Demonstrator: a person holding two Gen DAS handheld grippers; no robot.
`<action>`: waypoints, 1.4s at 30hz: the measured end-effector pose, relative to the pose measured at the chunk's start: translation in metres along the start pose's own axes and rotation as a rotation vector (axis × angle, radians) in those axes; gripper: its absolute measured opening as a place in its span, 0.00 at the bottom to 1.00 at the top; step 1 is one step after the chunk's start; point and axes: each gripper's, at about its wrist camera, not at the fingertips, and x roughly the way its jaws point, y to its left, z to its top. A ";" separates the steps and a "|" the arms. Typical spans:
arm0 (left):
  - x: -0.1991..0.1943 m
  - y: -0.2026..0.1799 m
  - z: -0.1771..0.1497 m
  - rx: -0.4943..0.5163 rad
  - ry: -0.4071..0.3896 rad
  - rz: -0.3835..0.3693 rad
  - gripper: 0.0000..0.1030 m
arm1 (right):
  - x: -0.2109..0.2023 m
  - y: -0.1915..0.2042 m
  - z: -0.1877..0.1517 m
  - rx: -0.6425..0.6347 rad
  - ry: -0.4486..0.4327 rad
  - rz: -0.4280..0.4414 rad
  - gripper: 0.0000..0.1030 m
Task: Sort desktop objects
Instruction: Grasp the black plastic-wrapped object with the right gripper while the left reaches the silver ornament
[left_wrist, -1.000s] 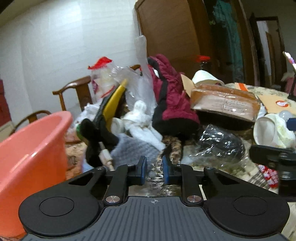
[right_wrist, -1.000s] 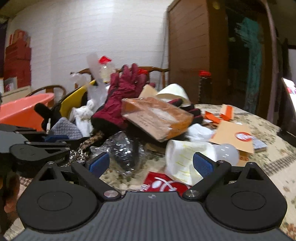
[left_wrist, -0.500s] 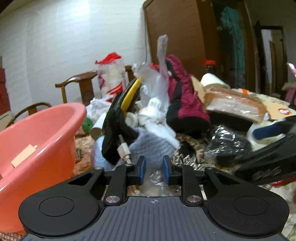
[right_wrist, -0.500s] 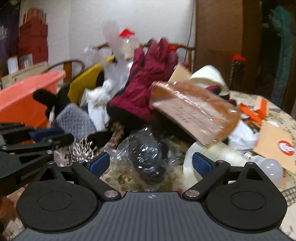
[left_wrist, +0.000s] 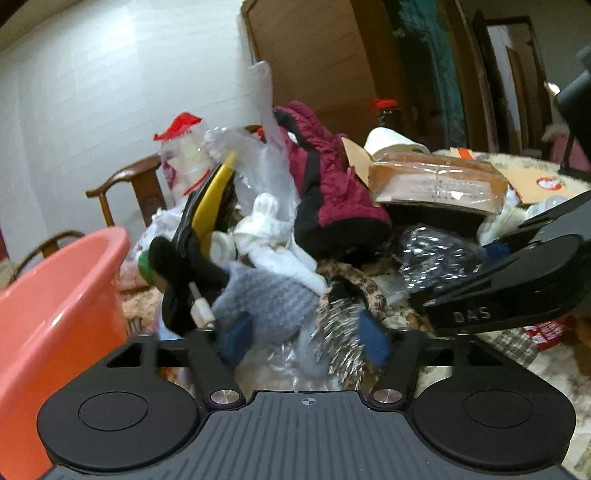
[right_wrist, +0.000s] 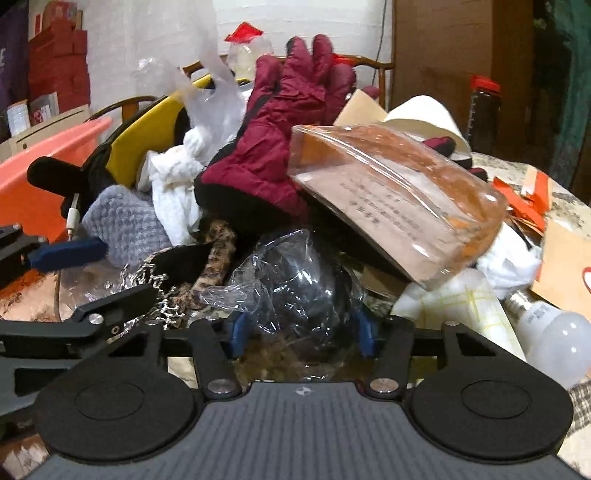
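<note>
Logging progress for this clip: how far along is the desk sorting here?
Early. Nothing visibly sorted: no items show in the visible part of the orange tub. In hand: the right gripper is closing around the dark item in clear wrap; the left gripper is opening over a silver spiky item, not holding it. Left: the maroon glove, brown packet, bulb and the rest.

The right gripper (right_wrist: 298, 334) is closing its jaws around a dark object wrapped in crinkled clear plastic (right_wrist: 295, 284), blue pads at either side of it; whether they press yet, I can't tell. Just behind sits a brown packet in a clear bag (right_wrist: 391, 206), tilted, with a maroon glove (right_wrist: 280, 129) rising beside it. A light bulb (right_wrist: 554, 336) lies at right. At left, the other gripper's blue fingertip (right_wrist: 70, 251) pokes in near a grey knitted cloth (right_wrist: 125, 221).
</note>
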 end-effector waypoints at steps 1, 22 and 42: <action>0.003 -0.002 0.000 0.017 0.005 0.002 0.83 | -0.002 -0.002 -0.002 0.006 -0.004 -0.009 0.58; 0.008 -0.043 0.004 0.211 -0.012 -0.054 0.86 | -0.028 -0.025 -0.020 0.089 -0.045 0.001 0.58; 0.003 -0.035 0.012 0.092 -0.038 -0.052 0.06 | -0.041 -0.028 -0.029 0.125 -0.071 0.020 0.58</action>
